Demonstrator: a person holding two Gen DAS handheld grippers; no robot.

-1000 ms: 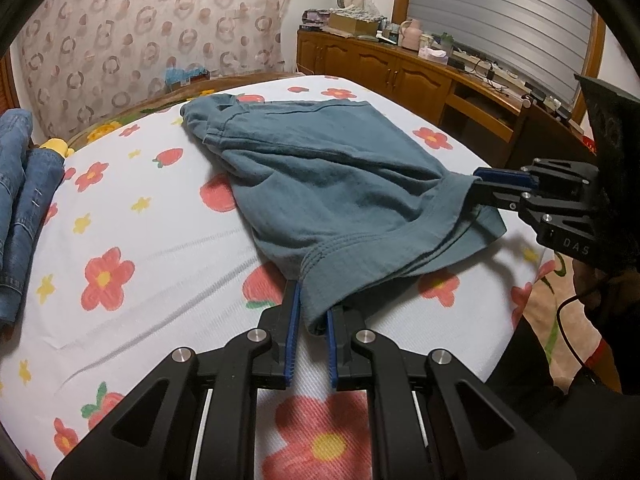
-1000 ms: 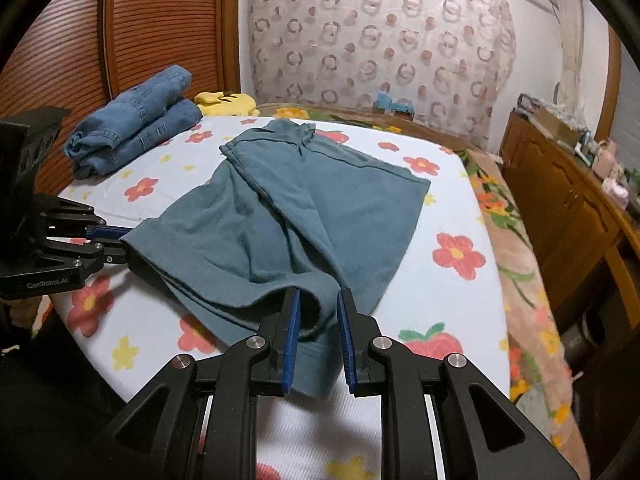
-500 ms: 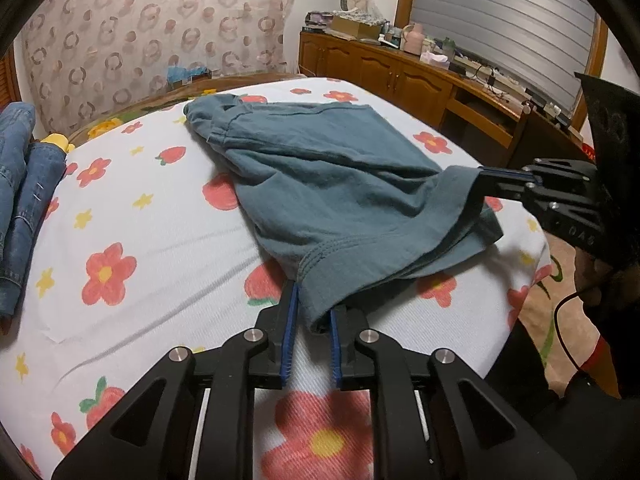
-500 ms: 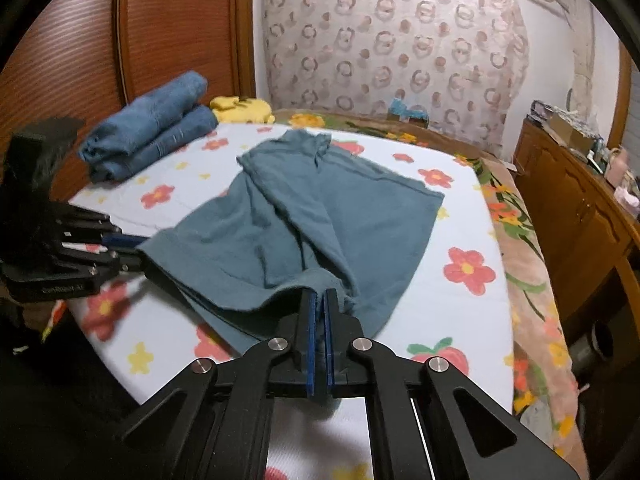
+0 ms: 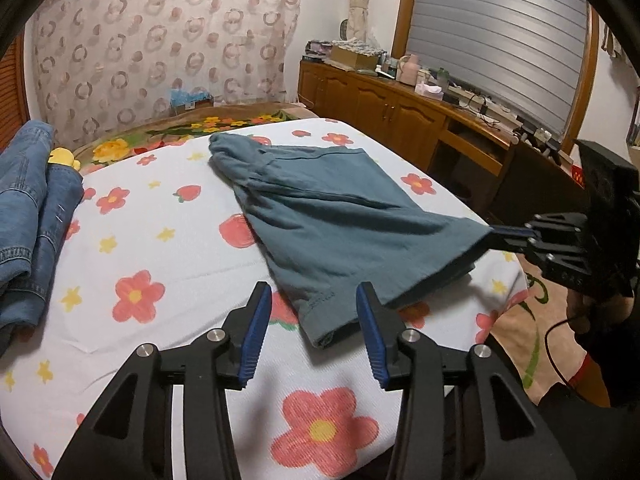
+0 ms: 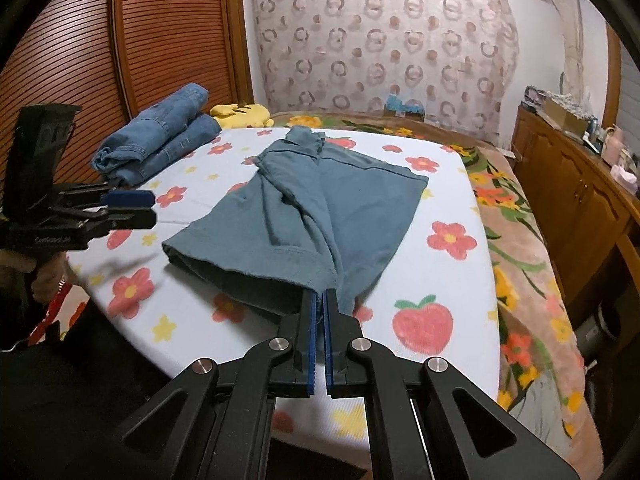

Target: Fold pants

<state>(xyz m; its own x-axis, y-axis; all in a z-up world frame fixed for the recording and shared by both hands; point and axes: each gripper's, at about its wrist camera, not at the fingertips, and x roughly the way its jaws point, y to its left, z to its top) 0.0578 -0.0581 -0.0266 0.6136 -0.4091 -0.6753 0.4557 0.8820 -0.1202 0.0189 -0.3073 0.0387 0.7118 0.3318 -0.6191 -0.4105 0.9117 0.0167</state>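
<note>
Teal-grey pants [image 5: 340, 216] lie spread on the flowered bed sheet [image 5: 160, 240], waistband at the far end. My left gripper [image 5: 312, 292] hovers over the near hem corner; its jaws are opening and the blue pads stand clear of the cloth. From the right wrist view the left gripper [image 6: 140, 208] hangs apart from the pants [image 6: 340, 200], with nothing between its fingers. My right gripper [image 6: 319, 296] is shut on the other hem corner. That corner is lifted off the sheet and pulled taut toward the right gripper [image 5: 516, 234].
Folded blue jeans [image 5: 28, 216] [image 6: 160, 140] and a yellow plush toy [image 6: 244, 114] lie at the bed's far left. A wooden cabinet [image 5: 400, 108] with clutter runs along the right wall. A flowered blanket [image 6: 520, 240] borders the sheet.
My left gripper let go of the hem corner, opened wide and rose; the corner dropped onto the sheet. My right gripper closed on its corner and pulled it up and outward.
</note>
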